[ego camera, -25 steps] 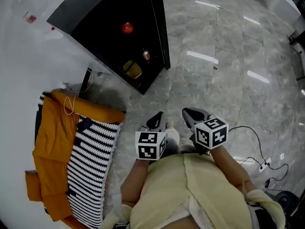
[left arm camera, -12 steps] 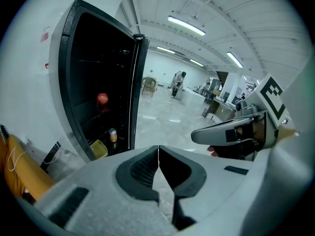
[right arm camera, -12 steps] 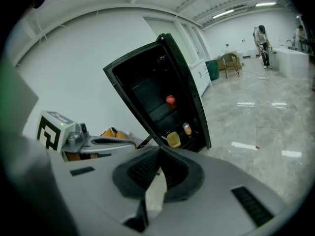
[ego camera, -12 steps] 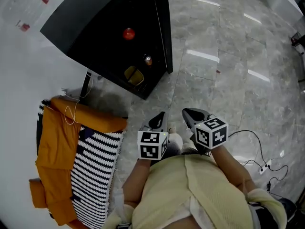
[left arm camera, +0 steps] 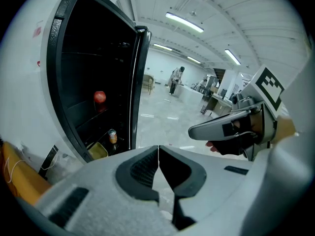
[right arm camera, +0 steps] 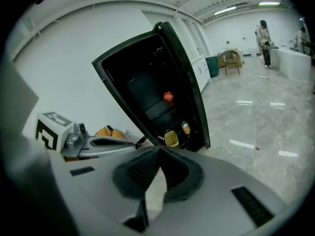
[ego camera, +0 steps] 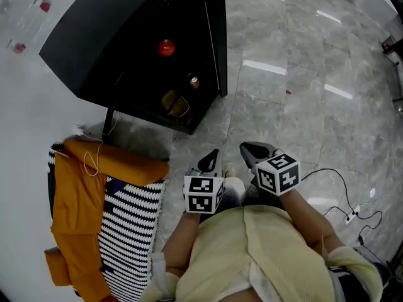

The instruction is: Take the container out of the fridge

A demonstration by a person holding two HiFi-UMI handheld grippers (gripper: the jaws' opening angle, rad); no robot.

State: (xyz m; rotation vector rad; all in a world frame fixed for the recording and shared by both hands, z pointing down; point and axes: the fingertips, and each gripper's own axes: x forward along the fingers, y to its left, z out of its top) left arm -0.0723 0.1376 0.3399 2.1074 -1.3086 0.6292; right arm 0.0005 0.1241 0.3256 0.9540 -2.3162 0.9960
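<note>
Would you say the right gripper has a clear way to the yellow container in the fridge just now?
Probably yes: the fridge door stands open and nothing lies between the right gripper and the yellow container, low beside a can. Its jaws are together, though.

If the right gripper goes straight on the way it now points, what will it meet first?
Probably the yellow container low in the open black fridge. It lies in line with the shut tips of the right gripper, with only grey marble floor between. Depth is unclear.
</note>
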